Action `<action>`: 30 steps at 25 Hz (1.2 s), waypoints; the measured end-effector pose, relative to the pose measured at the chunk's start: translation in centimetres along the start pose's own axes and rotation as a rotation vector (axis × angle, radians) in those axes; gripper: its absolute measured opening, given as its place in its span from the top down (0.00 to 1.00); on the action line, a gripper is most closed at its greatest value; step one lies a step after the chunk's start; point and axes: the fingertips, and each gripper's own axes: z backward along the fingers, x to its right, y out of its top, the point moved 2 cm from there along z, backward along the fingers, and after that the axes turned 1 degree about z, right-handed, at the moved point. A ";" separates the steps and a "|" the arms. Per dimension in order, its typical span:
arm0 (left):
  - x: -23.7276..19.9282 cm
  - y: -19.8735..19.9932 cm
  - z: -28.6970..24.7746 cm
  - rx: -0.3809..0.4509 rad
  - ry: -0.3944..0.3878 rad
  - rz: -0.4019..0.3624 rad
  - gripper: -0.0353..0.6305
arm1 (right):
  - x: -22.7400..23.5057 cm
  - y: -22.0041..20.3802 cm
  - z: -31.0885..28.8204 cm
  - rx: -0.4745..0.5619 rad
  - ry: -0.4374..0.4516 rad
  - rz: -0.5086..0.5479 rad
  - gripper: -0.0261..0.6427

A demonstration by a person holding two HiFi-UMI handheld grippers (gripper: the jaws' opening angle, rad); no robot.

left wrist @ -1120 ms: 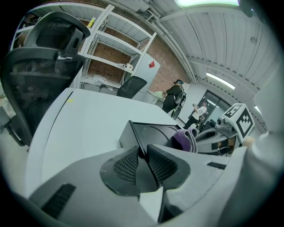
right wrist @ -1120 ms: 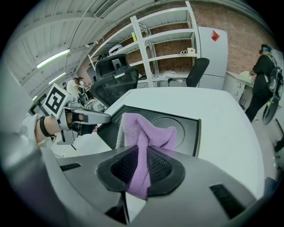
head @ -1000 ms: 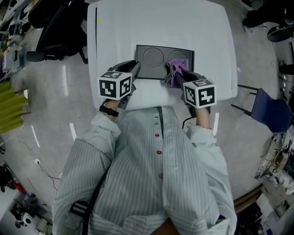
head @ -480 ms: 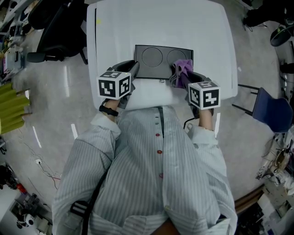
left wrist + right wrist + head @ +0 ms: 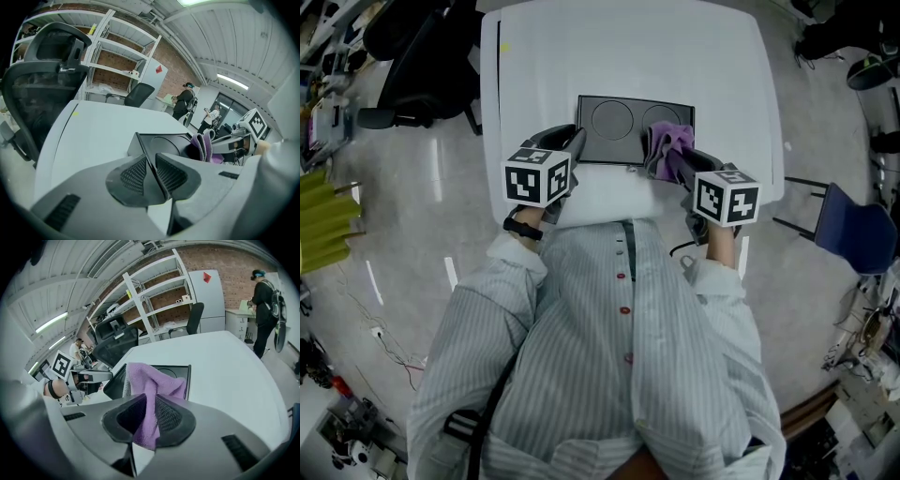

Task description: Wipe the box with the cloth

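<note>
Box (image 5: 614, 120) edge in left tool (image 5: 150, 165); purple cloth (image 5: 151, 378) in right tool (image 5: 149, 419).

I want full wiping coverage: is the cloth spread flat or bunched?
Bunched: the cloth stands in folds, pinched in the right gripper, on the box's right end.

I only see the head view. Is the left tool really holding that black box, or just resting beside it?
Observer: Holding. In the left gripper view, the left gripper has its fingers shut on the near edge of the box.
Operator: And the purple cloth?
Observer: The right gripper view shows the right gripper pinching the cloth, a tail hanging below the fingers.
Operator: Anyone else around?
Observer: Yes, people stand beyond the table in both gripper views.
</note>
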 end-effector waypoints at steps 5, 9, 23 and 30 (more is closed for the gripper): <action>0.4 1.9 1.2 0.065 -0.020 0.003 0.84 | -1.0 1.7 1.2 0.098 0.046 -0.015 0.88; 1.6 3.8 2.4 0.122 -0.060 -0.004 0.84 | -2.4 3.7 2.5 0.188 0.092 -0.001 0.88; 9.0 12.2 7.9 0.382 -0.223 -0.133 0.88 | -8.2 11.8 7.6 0.481 0.204 0.150 0.88; 11.7 14.2 11.0 0.497 -0.267 -0.187 0.92 | -10.1 13.6 10.3 0.573 0.205 0.200 0.88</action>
